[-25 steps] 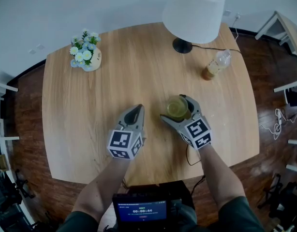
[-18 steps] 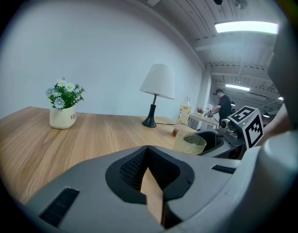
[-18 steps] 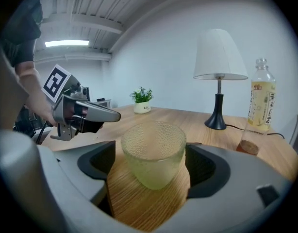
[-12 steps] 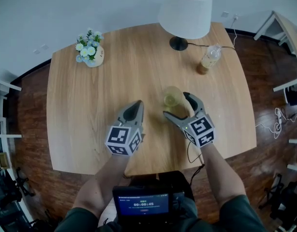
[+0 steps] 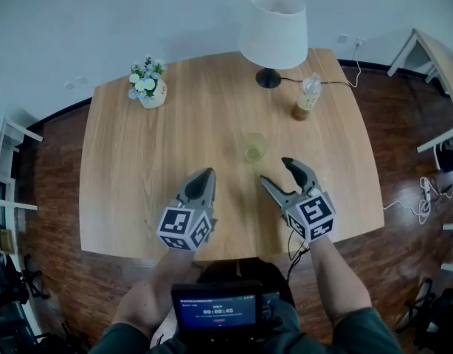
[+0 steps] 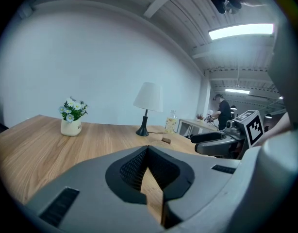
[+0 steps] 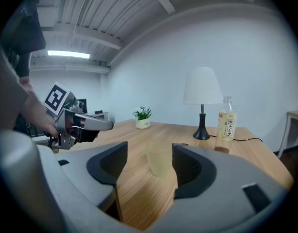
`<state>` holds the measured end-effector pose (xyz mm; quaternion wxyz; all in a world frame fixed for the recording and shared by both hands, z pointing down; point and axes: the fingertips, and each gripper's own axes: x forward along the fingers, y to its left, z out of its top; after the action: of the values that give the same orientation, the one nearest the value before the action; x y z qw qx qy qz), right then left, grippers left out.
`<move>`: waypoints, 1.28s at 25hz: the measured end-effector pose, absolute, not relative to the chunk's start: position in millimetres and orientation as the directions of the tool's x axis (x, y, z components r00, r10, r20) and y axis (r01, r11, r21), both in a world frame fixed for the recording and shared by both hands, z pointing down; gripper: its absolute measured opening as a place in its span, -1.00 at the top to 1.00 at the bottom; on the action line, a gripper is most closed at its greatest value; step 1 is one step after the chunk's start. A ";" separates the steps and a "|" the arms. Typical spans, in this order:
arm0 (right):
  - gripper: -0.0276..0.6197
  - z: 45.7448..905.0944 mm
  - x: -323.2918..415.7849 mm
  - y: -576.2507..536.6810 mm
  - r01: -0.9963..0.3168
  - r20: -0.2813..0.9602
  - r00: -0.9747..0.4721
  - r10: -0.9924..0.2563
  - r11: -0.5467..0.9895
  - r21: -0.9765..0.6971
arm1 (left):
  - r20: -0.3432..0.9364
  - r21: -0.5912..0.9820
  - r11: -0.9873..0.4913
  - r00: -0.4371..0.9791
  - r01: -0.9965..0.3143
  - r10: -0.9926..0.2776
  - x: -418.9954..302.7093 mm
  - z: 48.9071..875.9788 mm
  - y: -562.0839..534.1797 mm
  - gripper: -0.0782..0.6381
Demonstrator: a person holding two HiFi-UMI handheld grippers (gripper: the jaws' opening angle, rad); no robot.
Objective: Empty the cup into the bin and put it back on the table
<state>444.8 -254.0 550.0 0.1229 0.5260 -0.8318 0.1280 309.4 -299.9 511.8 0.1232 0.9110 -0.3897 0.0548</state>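
1. The cup (image 5: 254, 147), a pale yellow-green translucent tumbler, stands upright on the wooden counter (image 5: 189, 124), near its middle and a little toward the person's right.
2. It looks empty, though its tinted wall makes that hard to judge.
3. The right claw (image 5: 275, 169) is in the air just short of the cup, its tips pointed at it. Its jaws are spread and have just been narrowing. Nothing sits between them, and the cup is clear of both tips.
4. In the right gripper view the cup shows through the gap between the jaws, farther along the counter and untouched.
5. The left claw (image 5: 204, 175) is beside the right one, on the person's left and well apart from the cup. Its jaws are pressed together at the tips and carry nothing.
6. Both claws slope slightly down toward the counter, each held in one of the person's hands, with the marker cubes facing the head camera.
7. At the far edge stands a table lamp (image 5: 273, 28) with a white shade and a black base.
8. A plastic bottle (image 5: 305, 98) of yellowish drink stands just to the right of the lamp.
9. A small white pot of flowers (image 5: 149, 87) sits near the far left corner, well away from the cup.
10. A small screen (image 5: 215, 316) is mounted below the person's forearms.
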 end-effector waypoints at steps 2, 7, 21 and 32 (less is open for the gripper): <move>0.00 540.8 443.1 -245.7 -0.899 0.329 -0.433 -0.839 0.429 -0.091 | 0.181 0.179 -0.666 0.690 -0.724 -0.701 307.2 503.9 -290.8 0.78; 0.19 524.7 428.1 -225.1 -0.868 0.325 -0.474 -0.818 0.497 -0.015 | 0.129 0.164 -0.669 0.688 -0.725 -0.714 299.5 479.7 -269.2 0.78; 0.91 469.8 410.3 -185.8 -0.911 0.260 -0.400 -0.879 0.412 -0.006 | 0.035 0.153 -0.696 0.708 -0.701 -0.705 258.7 438.8 -223.5 0.78; 0.91 431.2 382.0 -134.6 -0.938 0.221 -0.336 -0.916 0.346 0.007 | -0.053 0.138 -0.757 0.758 -0.639 -0.650 219.7 397.1 -174.3 0.78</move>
<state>382.0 -134.6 431.2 0.0932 0.5684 -0.8152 0.0605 219.7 -174.3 397.1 0.0557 0.9359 -0.3443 -0.0488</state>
